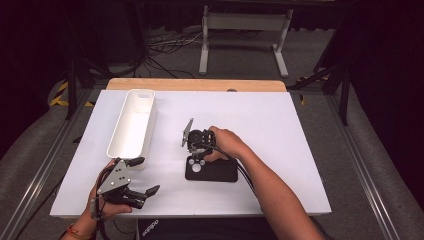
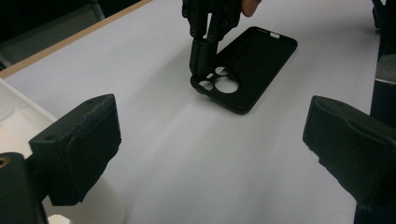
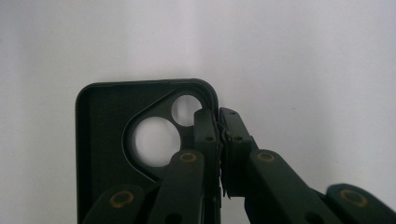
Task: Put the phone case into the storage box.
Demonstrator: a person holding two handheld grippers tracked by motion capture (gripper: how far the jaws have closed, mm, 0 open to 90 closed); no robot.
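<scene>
So from where I'm sitting, my right claw (image 1: 198,152) is pointing down at the flat black rubbery phone case with the round camera cut-outs (image 1: 212,169); its two jaws are pinched together on the case's thin side wall, right at the camera-hole corner, one jaw inside the case and one outside; you can see it best in the right gripper view, where the case (image 3: 109,140) stretches off to one side of the claw (image 3: 218,116) with the bigger round hole just beside the inner jaw; the case looks like it's lying flat on the white desk (image 1: 280,130), open side up, though I can't tell if that pinched corner is lifted at all; the hand (image 1: 227,142) gripping this claw sits just behind it.

My left claw (image 1: 150,175) is well apart from all that, near the front edge of the desk; its jaws are spread wide with nothing between them, just bare desk; in the left gripper view the case (image 2: 247,65) lies ahead of it, between the two pads and farther out, with the right claw (image 2: 203,74) coming down on its near corner.

The long white plastic bin with rounded ends (image 1: 134,120) sits just beyond the left claw, its near end close to the upper jaw; can't tell if they touch.
</scene>
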